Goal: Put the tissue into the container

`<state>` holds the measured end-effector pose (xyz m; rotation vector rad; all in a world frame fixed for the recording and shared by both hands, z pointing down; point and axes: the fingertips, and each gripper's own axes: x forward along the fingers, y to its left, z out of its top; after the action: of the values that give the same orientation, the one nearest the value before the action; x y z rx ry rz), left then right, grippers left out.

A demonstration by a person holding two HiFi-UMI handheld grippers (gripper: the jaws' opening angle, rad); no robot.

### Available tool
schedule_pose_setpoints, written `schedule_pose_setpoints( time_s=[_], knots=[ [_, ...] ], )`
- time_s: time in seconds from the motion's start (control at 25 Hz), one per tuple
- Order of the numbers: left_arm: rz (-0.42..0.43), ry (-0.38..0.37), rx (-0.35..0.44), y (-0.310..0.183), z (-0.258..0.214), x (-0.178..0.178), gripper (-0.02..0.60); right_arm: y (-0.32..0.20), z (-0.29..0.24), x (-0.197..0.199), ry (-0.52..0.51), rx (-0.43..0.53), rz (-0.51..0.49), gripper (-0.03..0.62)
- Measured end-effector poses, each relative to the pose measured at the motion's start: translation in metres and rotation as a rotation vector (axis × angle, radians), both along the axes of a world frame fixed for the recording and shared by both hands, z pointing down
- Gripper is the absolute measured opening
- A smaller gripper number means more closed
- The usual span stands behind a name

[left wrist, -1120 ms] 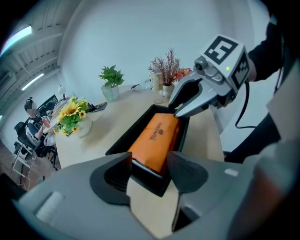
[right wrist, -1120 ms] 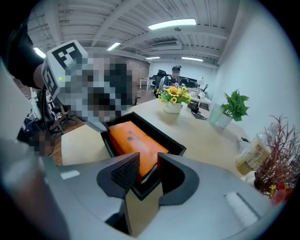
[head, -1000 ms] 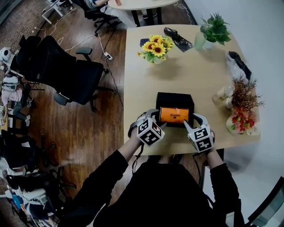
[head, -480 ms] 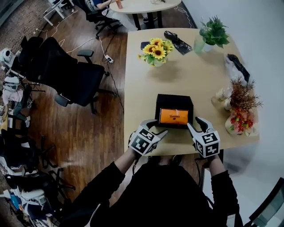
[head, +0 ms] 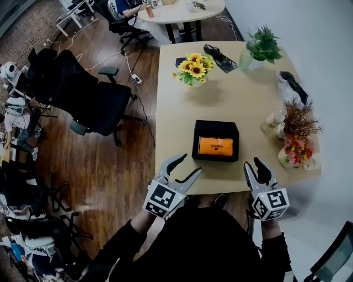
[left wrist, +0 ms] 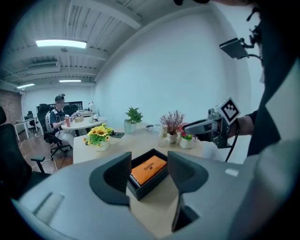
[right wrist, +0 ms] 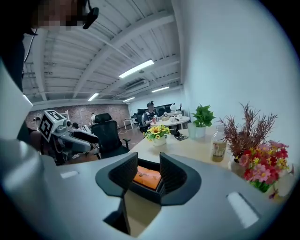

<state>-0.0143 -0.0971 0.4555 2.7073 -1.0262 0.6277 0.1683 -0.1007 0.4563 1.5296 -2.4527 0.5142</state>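
A black open container (head: 215,130) stands on the wooden table (head: 231,99) near its front edge. An orange tissue pack (head: 215,146) lies flat inside it. My left gripper (head: 188,165) hangs at the table's front edge, short of the container's near left corner; its jaws are closing with nothing between them. My right gripper (head: 253,164) is off the container's near right corner, jaws also closing and empty. Along the left gripper (left wrist: 149,161) I see the pack (left wrist: 148,168) in the container (left wrist: 145,185). The right gripper (right wrist: 148,171) also looks at the pack (right wrist: 147,178).
A sunflower vase (head: 193,61), a potted plant (head: 262,44) and a black object (head: 220,55) stand at the table's far end. Dried and red flowers (head: 295,137) crowd the right edge. A black office chair (head: 83,91) is left of the table; a person sits at a round table (head: 182,10) beyond.
Both grippers have drawn back from the container's sides toward the person, now at or past the table's front edge. The tissue pack stays in the container.
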Motion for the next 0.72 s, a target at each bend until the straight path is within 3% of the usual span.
schedule_pose_setpoints(
  time_s=[0.12,0.32,0.72],
  knots=[
    [-0.015,-0.006,0.01,0.013,-0.001,-0.007,0.225,0.019,-0.008,0.005,0.034,0.046,0.016,0.147],
    [-0.045,0.049,-0.036,0.041,0.013,-0.004,0.224,0.036,-0.012,0.005,0.019,0.083,0.03,0.147],
    [0.002,0.037,0.038,0.048,0.004,0.01,0.222,0.048,-0.018,-0.009,0.032,0.129,-0.007,0.141]
  ],
)
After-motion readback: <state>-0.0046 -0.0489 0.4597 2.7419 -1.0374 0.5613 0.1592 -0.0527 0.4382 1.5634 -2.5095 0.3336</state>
